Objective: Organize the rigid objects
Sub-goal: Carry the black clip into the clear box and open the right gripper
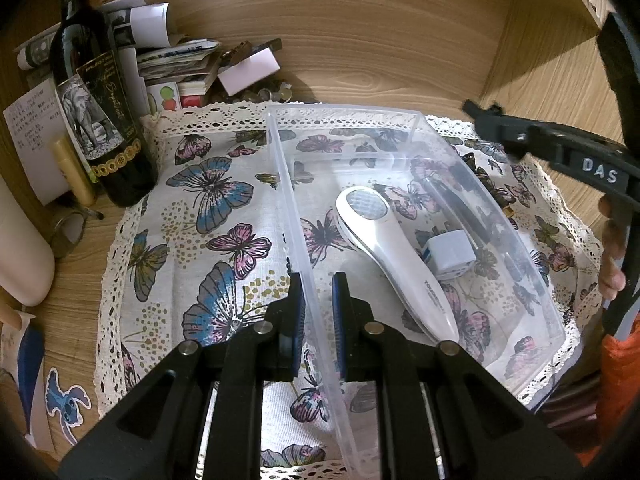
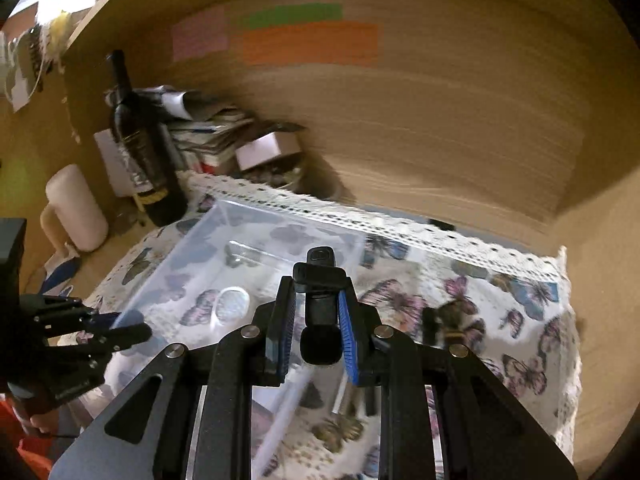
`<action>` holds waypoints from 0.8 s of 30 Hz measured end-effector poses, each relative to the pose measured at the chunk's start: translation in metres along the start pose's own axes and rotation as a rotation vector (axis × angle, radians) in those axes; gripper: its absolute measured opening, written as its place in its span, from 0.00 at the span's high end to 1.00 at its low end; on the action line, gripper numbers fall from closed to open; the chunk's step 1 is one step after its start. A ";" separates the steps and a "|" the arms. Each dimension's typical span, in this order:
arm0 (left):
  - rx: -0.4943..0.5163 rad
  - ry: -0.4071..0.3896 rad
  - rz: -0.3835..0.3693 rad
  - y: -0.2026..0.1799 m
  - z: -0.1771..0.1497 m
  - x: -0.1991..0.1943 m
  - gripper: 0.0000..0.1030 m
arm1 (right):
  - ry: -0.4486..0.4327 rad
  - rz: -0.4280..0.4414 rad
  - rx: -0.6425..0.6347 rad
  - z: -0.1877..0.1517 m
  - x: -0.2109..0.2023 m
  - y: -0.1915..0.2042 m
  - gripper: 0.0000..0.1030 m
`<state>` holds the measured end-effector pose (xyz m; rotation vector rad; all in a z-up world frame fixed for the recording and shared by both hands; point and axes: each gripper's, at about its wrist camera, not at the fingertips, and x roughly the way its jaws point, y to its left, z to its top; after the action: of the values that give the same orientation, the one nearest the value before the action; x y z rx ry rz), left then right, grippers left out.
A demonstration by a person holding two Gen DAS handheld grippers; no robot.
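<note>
A clear plastic bin (image 1: 416, 128) sits on the butterfly cloth (image 1: 208, 216). Inside it lie a white handheld device (image 1: 396, 252), a small white cube (image 1: 450, 254) and a dark slim object (image 1: 464, 200). My left gripper (image 1: 318, 304) straddles the bin's left wall, its jaws a small gap apart with the wall between them. My right gripper (image 2: 316, 320) is shut on a black handheld device (image 2: 320, 300) and holds it above the bin (image 2: 256, 232). The right gripper also shows in the left wrist view (image 1: 480, 114) at the right.
A dark wine bottle (image 1: 100, 120) stands at the back left beside a cream cylinder (image 1: 24, 252), with piled papers and boxes (image 1: 188, 68) behind. A small dark object (image 2: 452, 320) lies on the cloth right of the bin. Wooden walls enclose the desk.
</note>
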<state>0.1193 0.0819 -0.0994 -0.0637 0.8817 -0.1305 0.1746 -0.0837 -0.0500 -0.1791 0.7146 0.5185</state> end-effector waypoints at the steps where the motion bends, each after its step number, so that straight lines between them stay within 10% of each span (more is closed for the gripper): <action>1: 0.002 -0.001 0.000 0.000 0.000 0.000 0.88 | 0.007 0.009 -0.006 0.000 0.003 0.003 0.81; 24: 0.003 -0.007 -0.009 0.002 -0.002 -0.001 0.88 | 0.165 0.058 -0.097 -0.008 0.050 0.033 0.68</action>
<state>0.1175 0.0837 -0.1006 -0.0659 0.8743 -0.1399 0.1850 -0.0385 -0.0887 -0.2945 0.8582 0.5992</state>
